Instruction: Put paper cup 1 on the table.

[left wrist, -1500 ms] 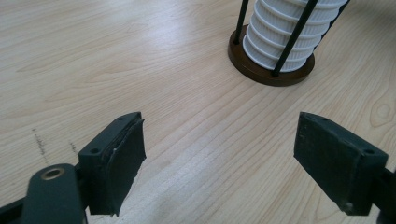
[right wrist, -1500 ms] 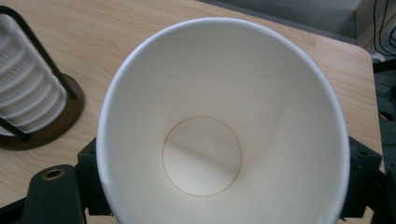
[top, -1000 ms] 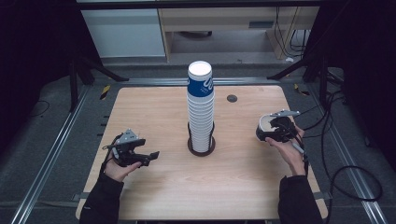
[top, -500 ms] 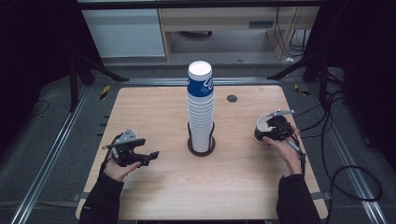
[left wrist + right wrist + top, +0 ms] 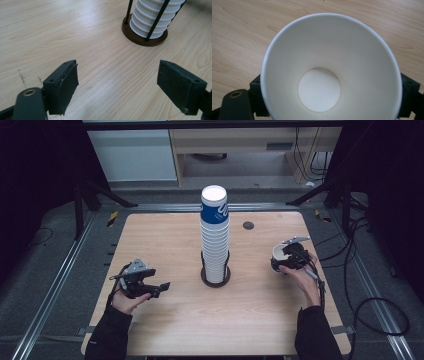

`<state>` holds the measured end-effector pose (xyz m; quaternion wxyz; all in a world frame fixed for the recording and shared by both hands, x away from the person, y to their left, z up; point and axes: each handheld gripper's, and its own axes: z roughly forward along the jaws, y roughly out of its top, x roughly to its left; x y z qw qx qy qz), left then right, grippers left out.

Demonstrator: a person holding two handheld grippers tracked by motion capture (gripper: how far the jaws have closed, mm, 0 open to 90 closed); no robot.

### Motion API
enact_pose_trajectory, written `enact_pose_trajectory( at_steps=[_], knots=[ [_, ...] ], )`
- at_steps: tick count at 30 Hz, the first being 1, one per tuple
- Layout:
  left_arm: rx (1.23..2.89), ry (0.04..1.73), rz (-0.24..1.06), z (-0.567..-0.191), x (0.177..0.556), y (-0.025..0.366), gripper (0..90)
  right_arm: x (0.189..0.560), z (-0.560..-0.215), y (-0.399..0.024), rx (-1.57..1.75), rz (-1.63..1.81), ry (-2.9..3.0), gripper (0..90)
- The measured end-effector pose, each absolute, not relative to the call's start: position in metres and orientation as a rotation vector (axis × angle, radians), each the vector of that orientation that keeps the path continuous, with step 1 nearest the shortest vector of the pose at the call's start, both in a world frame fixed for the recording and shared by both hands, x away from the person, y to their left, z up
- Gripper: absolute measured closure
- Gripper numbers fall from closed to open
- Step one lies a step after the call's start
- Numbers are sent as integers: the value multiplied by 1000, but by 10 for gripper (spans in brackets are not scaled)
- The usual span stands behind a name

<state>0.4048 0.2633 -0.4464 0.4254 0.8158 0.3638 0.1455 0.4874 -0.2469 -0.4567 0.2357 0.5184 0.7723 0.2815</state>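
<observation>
Holding nothing, the left gripper (image 5: 161,286) keeps its fingers wide above the counter (image 5: 165,240). The right gripper (image 5: 286,262) has the cup (image 5: 329,72) between fingers that have just been opening. Letting go crookedly could tip it. Farther off stands the cup stack (image 5: 215,237).

The counter (image 5: 165,240) is pale wood with a fine grain. The cup stack (image 5: 215,245) is ribbed white, its top cup (image 5: 214,210) blue with white markings, on a dark brown base (image 5: 140,37). The single cup (image 5: 329,72) is plain white inside. Both grippers' jaws are black.
</observation>
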Motion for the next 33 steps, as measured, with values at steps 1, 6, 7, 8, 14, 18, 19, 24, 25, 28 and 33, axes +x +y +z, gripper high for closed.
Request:
enact_pose_trajectory(
  at_steps=[1, 6, 7, 8, 14, 18, 19, 24, 25, 28, 33],
  knots=[
    [2039, 910, 363, -446, 405, 263, 164, 488, -457, -247, 1426, 774, 2116, 145],
    [2036, 909, 361, -446, 405, 264, 163, 489, -459, -249, 1441, 790, 2122, 105],
    [2036, 909, 361, -446, 405, 264, 163, 488, -459, -249, 1438, 794, 2119, 102],
    [2036, 909, 361, -446, 405, 264, 162, 488, -458, -249, 1437, 802, 2119, 96],
    [2030, 906, 367, -444, 404, 265, 162, 481, -449, -250, 1421, 826, 2104, 89],
    [2024, 908, 369, -442, 403, 267, 162, 476, -442, -252, 1420, 856, 2082, 83],
    [2023, 907, 369, -442, 403, 267, 162, 474, -441, -253, 1419, 862, 2078, 81],
    [2022, 900, 376, -441, 402, 267, 174, 466, -429, -255, 1393, 906, 2050, 82],
    [2023, 901, 377, -440, 402, 267, 176, 464, -426, -256, 1385, 913, 2047, 81],
    [2027, 910, 386, -440, 402, 268, 191, 459, -417, -256, 1362, 945, 2025, 81],
    [2015, 920, 379, -439, 402, 269, 200, 450, -400, -253, 1320, 1033, 1984, 87]
  ],
)
